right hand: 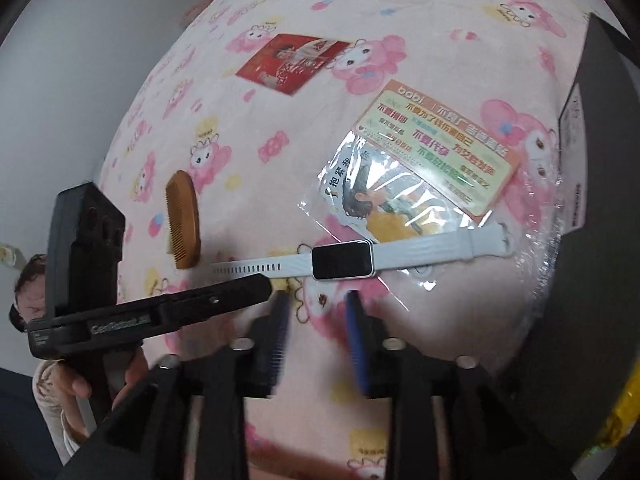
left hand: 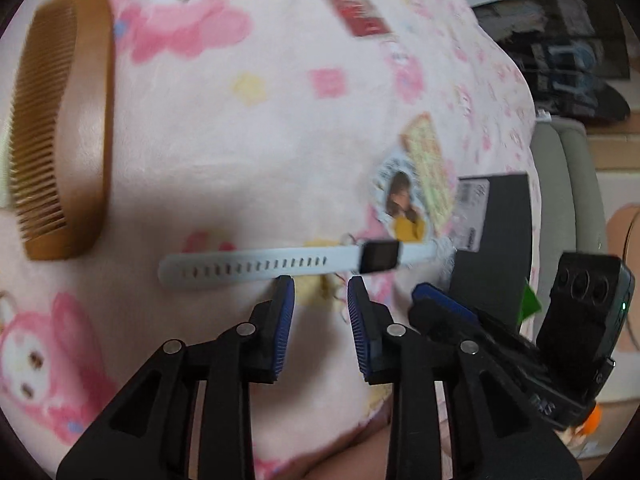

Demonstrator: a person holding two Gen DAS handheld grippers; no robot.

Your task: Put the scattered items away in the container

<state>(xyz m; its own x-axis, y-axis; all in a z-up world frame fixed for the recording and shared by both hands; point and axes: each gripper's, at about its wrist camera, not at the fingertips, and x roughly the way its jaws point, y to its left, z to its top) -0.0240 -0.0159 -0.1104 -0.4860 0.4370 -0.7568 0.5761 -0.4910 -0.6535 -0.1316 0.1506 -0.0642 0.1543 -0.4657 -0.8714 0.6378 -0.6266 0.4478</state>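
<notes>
A white-strapped watch (left hand: 256,266) with a black face (right hand: 340,260) lies flat on the pink blanket. My left gripper (left hand: 319,284) hovers just short of its strap, open, nothing between the blue pads. My right gripper (right hand: 317,300) stands open just below the watch face, also with nothing in it. A wooden comb (left hand: 60,128) (right hand: 183,220) lies to the left. Beside the watch are a sleeved sticker (right hand: 384,204) and a colourful card (right hand: 440,148). A red packet (right hand: 292,62) lies farther off. The dark box (right hand: 600,160) (left hand: 504,240) stands at the right.
The blanket (right hand: 440,20) has a cartoon print and covers a soft surface that drops away at the left. A person's hand (right hand: 76,384) holds the left gripper's handle. A grey wall (right hand: 80,60) is on the left, and dark clutter (left hand: 568,52) lies beyond the blanket's edge.
</notes>
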